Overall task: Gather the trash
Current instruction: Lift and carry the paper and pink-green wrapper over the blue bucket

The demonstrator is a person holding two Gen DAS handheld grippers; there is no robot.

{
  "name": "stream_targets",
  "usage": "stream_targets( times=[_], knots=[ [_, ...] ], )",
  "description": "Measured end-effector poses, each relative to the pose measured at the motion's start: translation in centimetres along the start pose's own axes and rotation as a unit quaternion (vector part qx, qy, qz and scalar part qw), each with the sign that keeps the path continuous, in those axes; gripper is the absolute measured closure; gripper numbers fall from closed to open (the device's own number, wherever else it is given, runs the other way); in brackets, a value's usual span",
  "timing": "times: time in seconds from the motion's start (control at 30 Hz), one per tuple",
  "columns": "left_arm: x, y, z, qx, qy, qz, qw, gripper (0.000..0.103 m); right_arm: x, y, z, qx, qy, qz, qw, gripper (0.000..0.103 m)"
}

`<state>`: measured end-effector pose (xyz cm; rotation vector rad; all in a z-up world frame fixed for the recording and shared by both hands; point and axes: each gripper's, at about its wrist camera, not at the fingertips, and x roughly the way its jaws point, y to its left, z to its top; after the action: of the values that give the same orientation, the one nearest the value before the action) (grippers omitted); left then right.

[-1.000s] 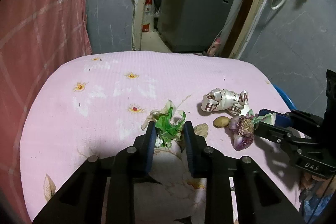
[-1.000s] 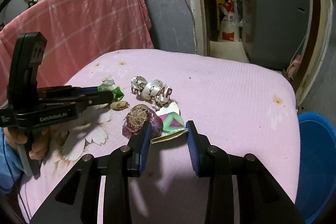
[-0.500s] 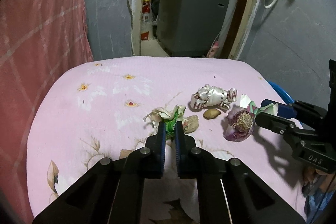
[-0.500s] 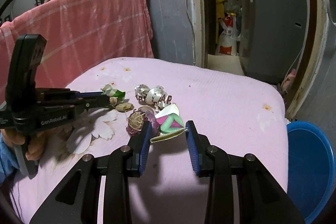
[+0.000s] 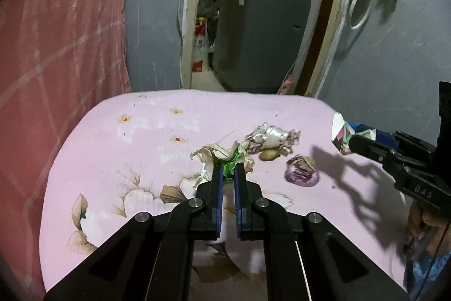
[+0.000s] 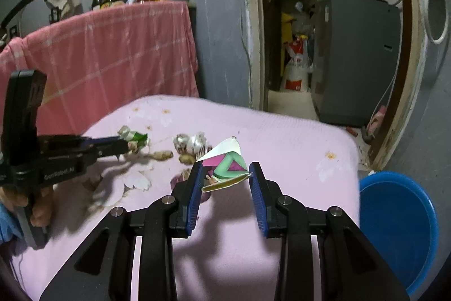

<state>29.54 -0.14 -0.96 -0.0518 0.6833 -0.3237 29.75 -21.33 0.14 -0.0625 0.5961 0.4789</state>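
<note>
The left claw (image 5: 228, 169) is pressed together, pinching a crumpled green-and-white wrapper (image 5: 232, 157) over the pink flowered cloth covering the desk (image 5: 146, 137). The right claw (image 6: 225, 175) pinches a folded pink-and-green printed card scrap (image 6: 225, 164) between its 2 blue pads, lifted clear of the cloth. On the cloth lie a crumpled white printed wrapper (image 5: 272, 136), a small brown potato (image 5: 269, 155) and a purple onion piece (image 5: 300, 174). A blue plastic bucket (image 6: 394, 230) stands beside the desk.

Black gripper (image 5: 228, 169) w/ blue pads, silver screws.
</note>
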Motion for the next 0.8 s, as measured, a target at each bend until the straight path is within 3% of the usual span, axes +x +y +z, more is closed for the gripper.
stream_targets(
  times=[0.27,0.47,0.8],
  knots=[
    [-2.7,-1.1,1.0,-0.02,-0.06,-0.034,0.9974,0.098,-3.8,-0.1,0.9,0.014,-0.101,0.004,0.995,0.072],
    [-4.5,-3.9,3.1,-0.026,-0.11,-0.057,0.992,0.098,-7.3,-0.3,1.5,0.012,-0.17,-0.037,0.985,0.072],
    [-5.7,-10.1,6.2,0.011,-0.164,-0.079,0.9832,0.098,-12.3,-3.3,1.7,0.041,-0.239,-0.079,0.967,0.072]
  ],
)
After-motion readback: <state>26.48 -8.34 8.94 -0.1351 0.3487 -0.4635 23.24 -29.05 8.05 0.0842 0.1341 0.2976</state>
